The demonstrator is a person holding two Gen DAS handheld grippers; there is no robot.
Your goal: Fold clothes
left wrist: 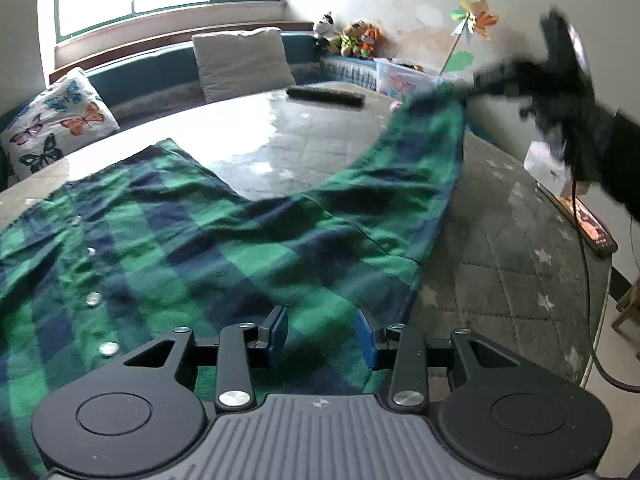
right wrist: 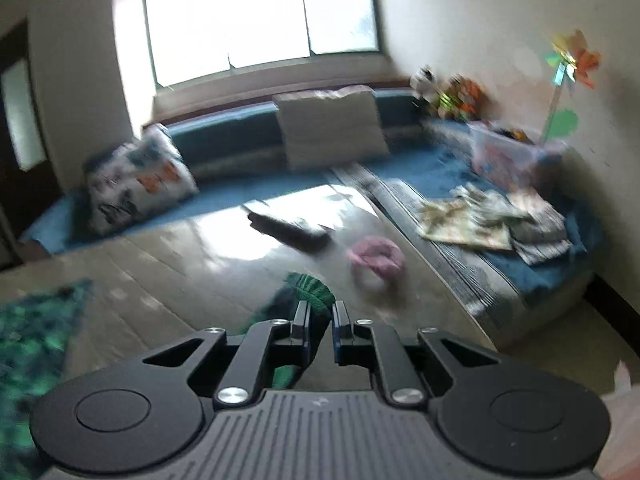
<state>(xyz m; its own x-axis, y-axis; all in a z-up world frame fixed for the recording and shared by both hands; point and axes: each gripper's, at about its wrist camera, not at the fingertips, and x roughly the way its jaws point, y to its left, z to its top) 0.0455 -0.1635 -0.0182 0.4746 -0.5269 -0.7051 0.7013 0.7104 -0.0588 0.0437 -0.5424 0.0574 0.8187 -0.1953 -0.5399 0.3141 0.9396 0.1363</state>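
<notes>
A green and navy plaid shirt (left wrist: 192,240) with metal snaps lies spread on the grey quilted table (left wrist: 500,272). My left gripper (left wrist: 322,334) is open just above the shirt's near part, with nothing between its blue pads. My right gripper (right wrist: 321,318) is shut on the shirt's sleeve end (right wrist: 310,294) and holds it lifted. In the left wrist view the right gripper (left wrist: 480,80) is blurred at the upper right, and the sleeve (left wrist: 424,152) stretches up to it. The shirt's body (right wrist: 32,320) also shows at the left of the right wrist view.
A dark brush (left wrist: 325,96) and a pink cloth (right wrist: 376,258) lie on the far table. A phone (left wrist: 592,226) sits at the right edge. Cushions (left wrist: 56,124), stuffed toys (left wrist: 352,38), a plastic box (left wrist: 404,78) and folded clothes (right wrist: 496,220) are on the bench behind.
</notes>
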